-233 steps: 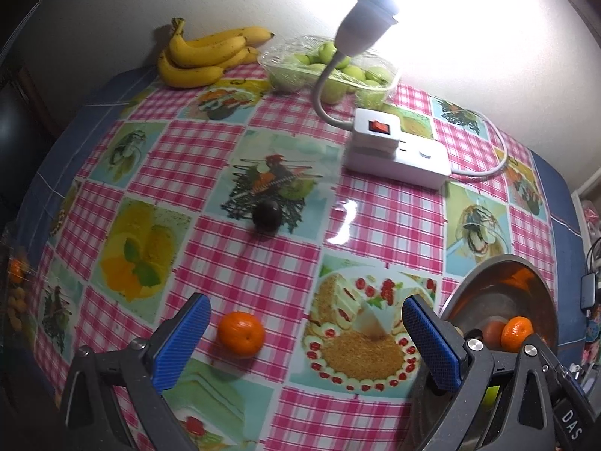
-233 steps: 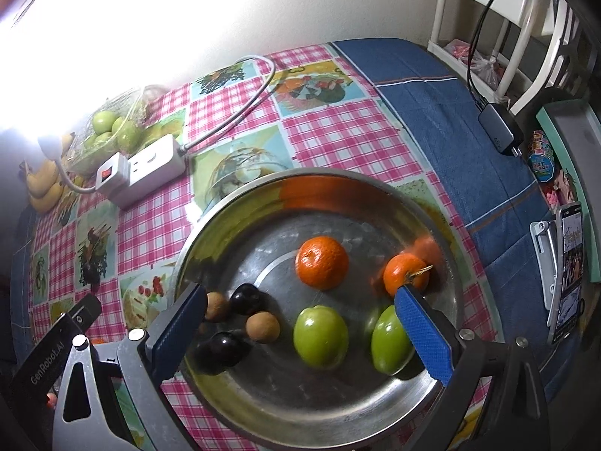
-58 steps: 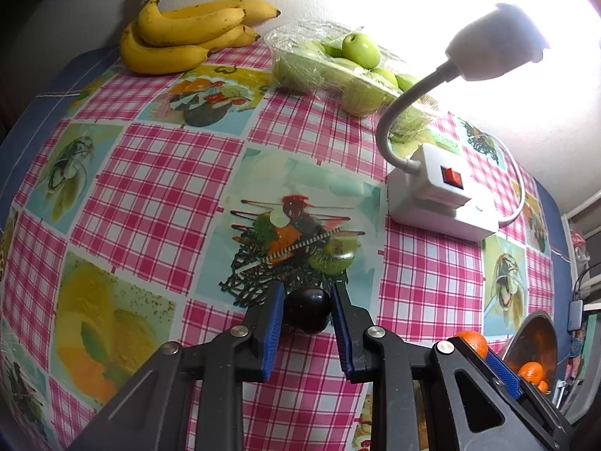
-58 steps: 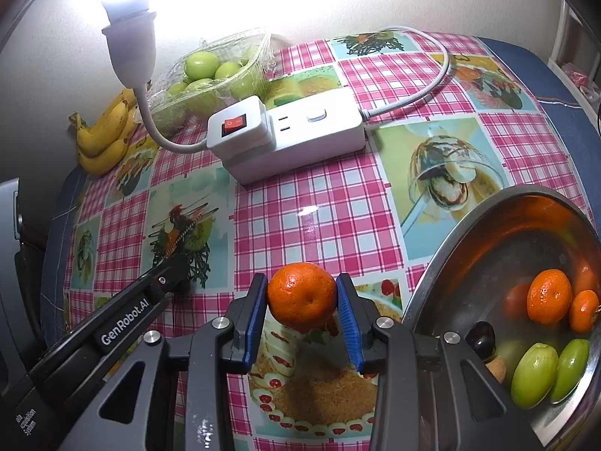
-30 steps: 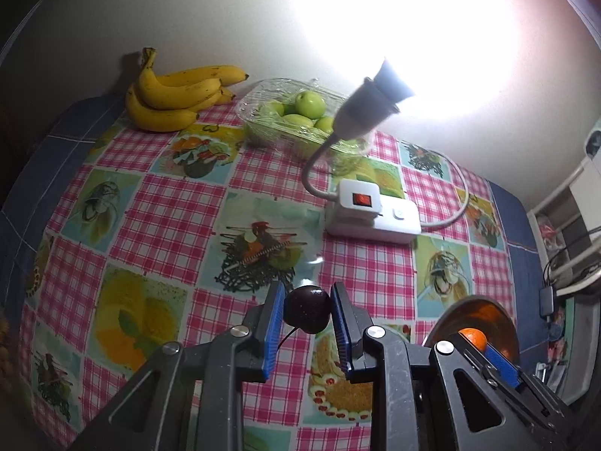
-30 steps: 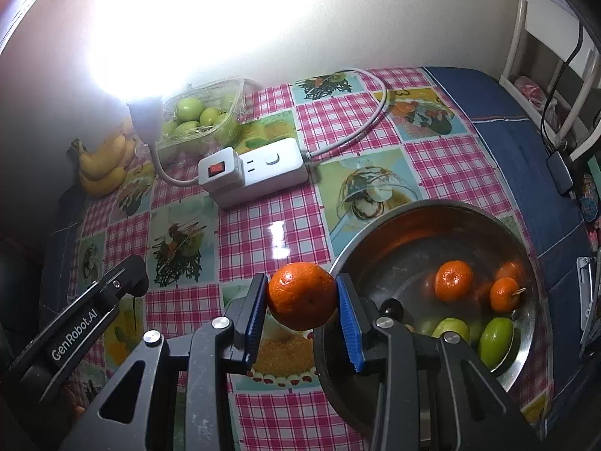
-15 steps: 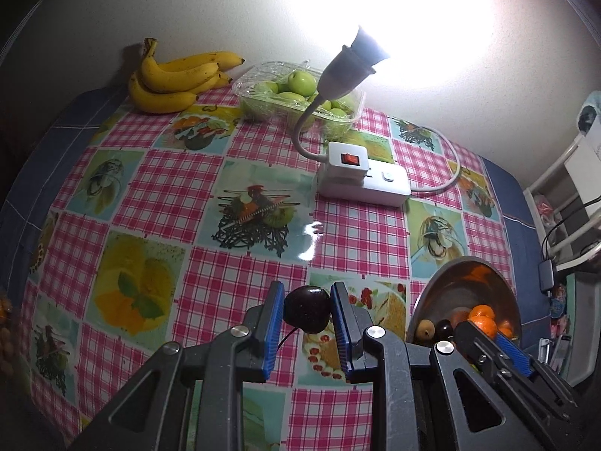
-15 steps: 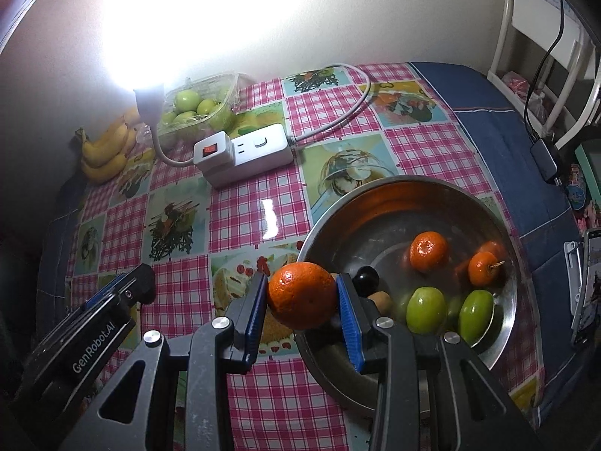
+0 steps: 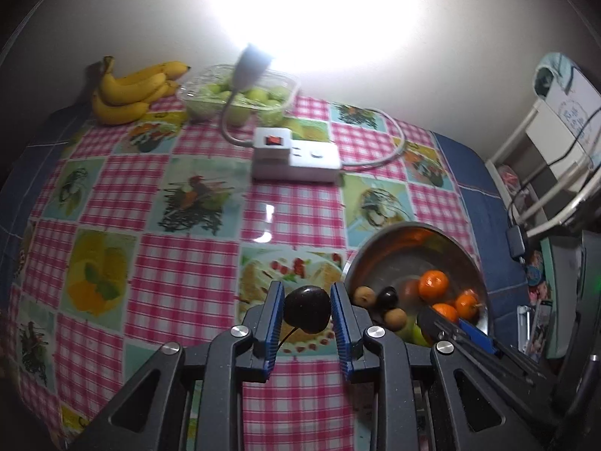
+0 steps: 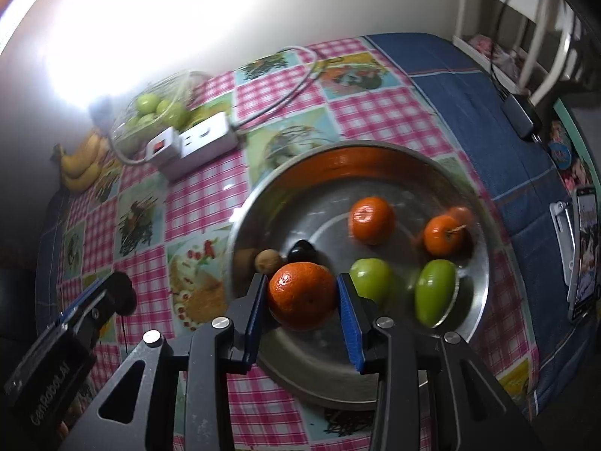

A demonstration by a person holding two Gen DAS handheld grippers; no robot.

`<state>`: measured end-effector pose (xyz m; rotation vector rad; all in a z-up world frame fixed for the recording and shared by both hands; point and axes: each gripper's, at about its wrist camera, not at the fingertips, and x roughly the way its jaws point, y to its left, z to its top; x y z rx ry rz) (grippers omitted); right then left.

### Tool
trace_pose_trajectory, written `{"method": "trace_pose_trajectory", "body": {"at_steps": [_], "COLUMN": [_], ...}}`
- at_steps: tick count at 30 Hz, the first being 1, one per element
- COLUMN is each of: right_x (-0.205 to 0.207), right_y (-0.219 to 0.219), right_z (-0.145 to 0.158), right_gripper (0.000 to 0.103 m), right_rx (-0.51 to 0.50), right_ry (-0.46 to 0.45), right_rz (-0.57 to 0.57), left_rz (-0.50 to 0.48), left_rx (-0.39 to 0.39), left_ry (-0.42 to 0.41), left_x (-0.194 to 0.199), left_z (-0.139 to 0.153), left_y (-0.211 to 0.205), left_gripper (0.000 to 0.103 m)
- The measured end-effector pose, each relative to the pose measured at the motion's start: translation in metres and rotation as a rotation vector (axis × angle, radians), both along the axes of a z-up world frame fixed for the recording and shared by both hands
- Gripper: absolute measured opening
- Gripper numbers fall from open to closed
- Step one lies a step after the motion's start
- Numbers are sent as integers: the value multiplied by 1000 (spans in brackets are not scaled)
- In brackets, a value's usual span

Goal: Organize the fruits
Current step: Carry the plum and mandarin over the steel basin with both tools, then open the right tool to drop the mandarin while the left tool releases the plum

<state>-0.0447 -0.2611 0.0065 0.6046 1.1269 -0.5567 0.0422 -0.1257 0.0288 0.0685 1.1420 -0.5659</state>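
My left gripper [image 9: 306, 314] is shut on a small dark plum [image 9: 307, 309], held above the checked tablecloth just left of the steel bowl [image 9: 379, 242]. My right gripper [image 10: 302, 298] is shut on an orange mandarin [image 10: 302, 295] and hangs over the near left part of the steel bowl [image 10: 375, 150]. In the bowl lie two mandarins [image 10: 372, 219], two green fruits [image 10: 435, 289], a dark plum [image 10: 301, 250] and small brown fruits [image 10: 267, 259]. The left gripper [image 10: 124, 293] shows at the lower left of the right wrist view.
At the back wall lie a bunch of bananas [image 9: 131, 90] and a clear tub of green fruits [image 9: 240, 99]. A white power strip [image 9: 295, 159] with a lit gooseneck lamp [image 9: 251, 60] and its cable sits mid-table. A white chair [image 9: 556, 173] stands to the right.
Both grippers have moved to the right toward the bowl, each keeping its fruit. The right one now hangs over the bowl's inside; the left one is closer to its rim.
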Motion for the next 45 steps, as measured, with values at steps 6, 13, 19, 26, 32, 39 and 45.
{"method": "trace_pose_trajectory", "body": {"at_steps": [6,13,19,26,32,39,45], "right_x": [-24,-44,-43,-33,-26,-20,-18], "right_y": [-39,-65,-74,-74,-73,-71,-70], "right_z": [0,4,-2,-18,-22,-28,-36], "right_gripper": [39,39,39,39,39,39,40], "right_rx": [-16,-13,-30,-21,-28,-35,-26], "right_ry": [14,-20,-13,9,16,36,58], "right_rz": [-99,-169,-177,-150,-132,-118,-112], "left_rz": [-91,-154,-184,-200,-207,-213,-215], "left_rx": [-13,5,33,69,89,101,116], "left_ry": [60,91,99,117,126,139,151], "left_x": [-23,-40,-45,-48,-49,-49,-48], "left_z": [-11,-21,-32,-47,-57,-64,-73], "left_y": [-32,-55,-66,-77,-83,-87,-93], "left_gripper": [27,27,27,27,27,27,27]}}
